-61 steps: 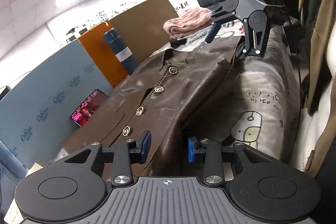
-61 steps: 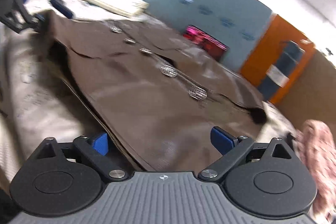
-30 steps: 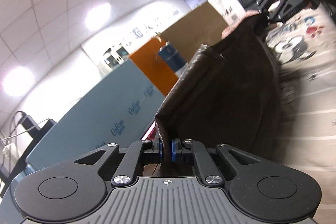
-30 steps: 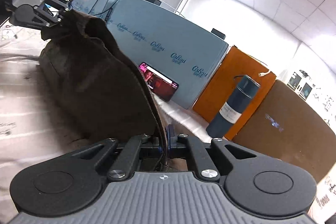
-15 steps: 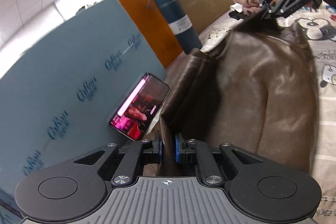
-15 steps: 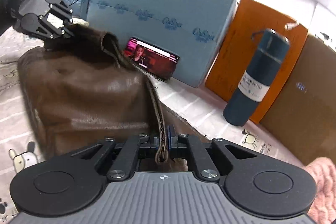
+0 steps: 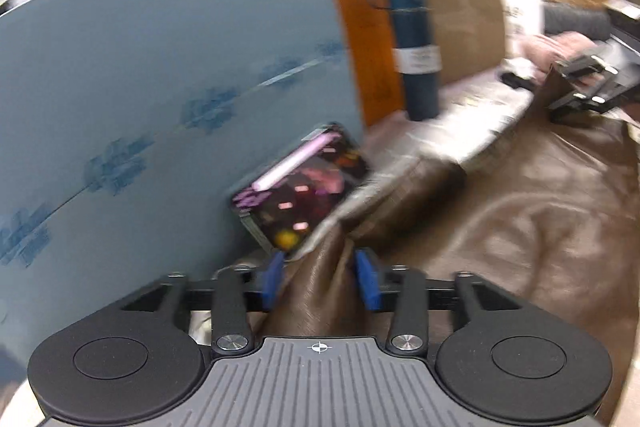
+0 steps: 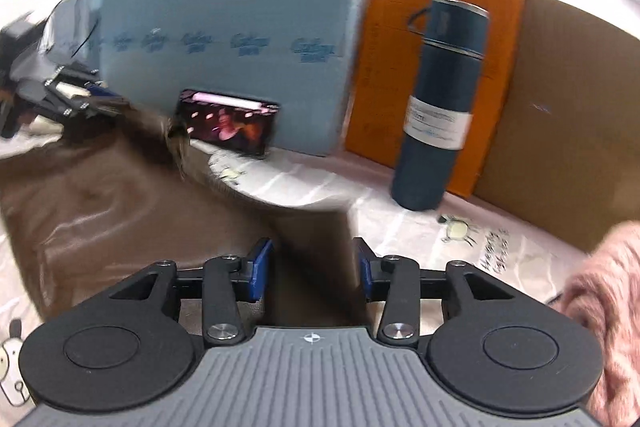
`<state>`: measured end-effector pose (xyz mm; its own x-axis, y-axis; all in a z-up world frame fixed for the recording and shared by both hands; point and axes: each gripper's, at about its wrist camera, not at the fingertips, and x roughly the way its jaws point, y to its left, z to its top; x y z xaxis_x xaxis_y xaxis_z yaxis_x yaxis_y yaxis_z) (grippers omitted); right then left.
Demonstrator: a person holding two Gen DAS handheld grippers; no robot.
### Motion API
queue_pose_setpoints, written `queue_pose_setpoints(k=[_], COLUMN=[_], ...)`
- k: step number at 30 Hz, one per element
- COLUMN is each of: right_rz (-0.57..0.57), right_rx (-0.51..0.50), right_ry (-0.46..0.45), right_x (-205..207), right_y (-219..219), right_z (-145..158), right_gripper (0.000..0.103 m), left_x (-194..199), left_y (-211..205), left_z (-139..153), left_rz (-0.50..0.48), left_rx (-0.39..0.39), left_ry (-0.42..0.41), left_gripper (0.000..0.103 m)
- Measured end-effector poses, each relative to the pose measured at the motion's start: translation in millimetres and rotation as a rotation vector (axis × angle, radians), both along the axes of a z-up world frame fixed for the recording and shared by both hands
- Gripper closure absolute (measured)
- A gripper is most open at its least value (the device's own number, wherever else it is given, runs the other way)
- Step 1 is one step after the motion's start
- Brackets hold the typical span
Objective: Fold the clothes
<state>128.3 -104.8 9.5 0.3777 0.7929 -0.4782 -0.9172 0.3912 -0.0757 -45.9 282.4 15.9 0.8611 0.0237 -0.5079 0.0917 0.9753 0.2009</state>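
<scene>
A brown leather jacket (image 7: 532, 211) lies folded over on the printed bedsheet (image 8: 404, 227), its back side up. It also shows in the right wrist view (image 8: 120, 203). My left gripper (image 7: 320, 279) is open, its blue pads on either side of a fold of the jacket's edge. My right gripper (image 8: 310, 267) is open too, with the jacket's other edge lying between its pads. The right gripper shows far right in the left wrist view (image 7: 580, 83); the left gripper shows far left in the right wrist view (image 8: 76, 99).
A phone (image 7: 304, 195) with a lit screen leans on a blue foam board (image 7: 160, 99); it also shows in the right wrist view (image 8: 230, 127). A dark blue flask (image 8: 440, 107) stands by orange and brown boards. A pink knit garment (image 8: 600, 307) lies at the right.
Both grippers carried the jacket's edge over and down toward the boards, folding it. Both were shut on the edge half a second ago and have now opened.
</scene>
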Motion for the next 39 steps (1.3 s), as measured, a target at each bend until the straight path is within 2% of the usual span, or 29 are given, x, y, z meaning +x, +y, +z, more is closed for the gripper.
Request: queue_pose_setpoints(k=[5,7,9,11,14,16,17,19,22,23,25,26,27,28,29,30,33,37,39], right_rz=[-0.094,-0.134,-0.153,-0.156,-0.202,-0.232,-0.246,-0.269,-0.306,-0.315,-0.333,-0.336,-0.339,-0.344,-0.348,-0.351,-0.410,-0.504,-0.507], right_rx=[0.063,0.088,0.106,0.129,0.140,0.131,0.127,0.122,0.137,0.146,0.159,0.167,0.175,0.180,0.186,0.187,0.154,0.060,0.044], right_ry=[0.063,0.100,0.142,0.168,0.195,0.200,0.194,0.189,0.194,0.206,0.218,0.219,0.221,0.223,0.224,0.221,0.200,0.136,0.117], right_x=[12,15,14,11,9,5,2,-4,-12,-15,-20,-24,-27,-31,-34,-37,-41,-37,-33], right_y=[-10,-12,-14,-18,-20,-21,-21,-22,-27,-29,-33,-35,-37,-38,-39,-38,-26,-7,-1], right_z=[-1,0,1,2,1,0,-1,-2,-3,-2,0,1,3,4,6,7,3,-11,-18], right_gripper=[0.055,0.055,0.055,0.055,0.055,0.054,0.052,0.050,0.046,0.044,0.040,0.037,0.029,0.026,0.022,0.020,0.010,0.010,0.006], left_x=[-9,-15,-23,-27,-26,-24,-22,-17,-7,-4,-1,-2,-4,-6,-9,-12,-21,-32,-36], left_y=[22,27,31,30,26,21,18,11,8,8,7,7,8,8,9,10,8,2,0], left_z=[-3,-5,-8,-13,-20,-22,-21,-19,-19,-19,-20,-21,-21,-21,-19,-17,-15,-16,-18], left_rz=[0.129,0.174,0.191,0.191,0.204,0.209,0.213,0.223,0.248,0.257,0.273,0.280,0.287,0.306,0.330,0.355,0.408,0.463,0.494], left_rx=[-0.112,-0.174,-0.231,-0.251,-0.235,-0.203,-0.182,-0.136,-0.103,-0.093,-0.092,-0.105,-0.119,-0.136,-0.160,-0.186,-0.241,-0.282,-0.296], left_ry=[-0.026,-0.032,-0.030,-0.020,0.000,-0.002,-0.012,-0.036,-0.020,-0.013,-0.006,-0.009,-0.013,-0.018,-0.024,-0.031,-0.038,-0.038,-0.039], left_gripper=[0.049,0.046,0.029,0.028,0.030,0.056,0.083,0.090,0.090,0.084,0.083,0.079,0.069,0.061,0.046,0.037,0.025,0.016,0.012])
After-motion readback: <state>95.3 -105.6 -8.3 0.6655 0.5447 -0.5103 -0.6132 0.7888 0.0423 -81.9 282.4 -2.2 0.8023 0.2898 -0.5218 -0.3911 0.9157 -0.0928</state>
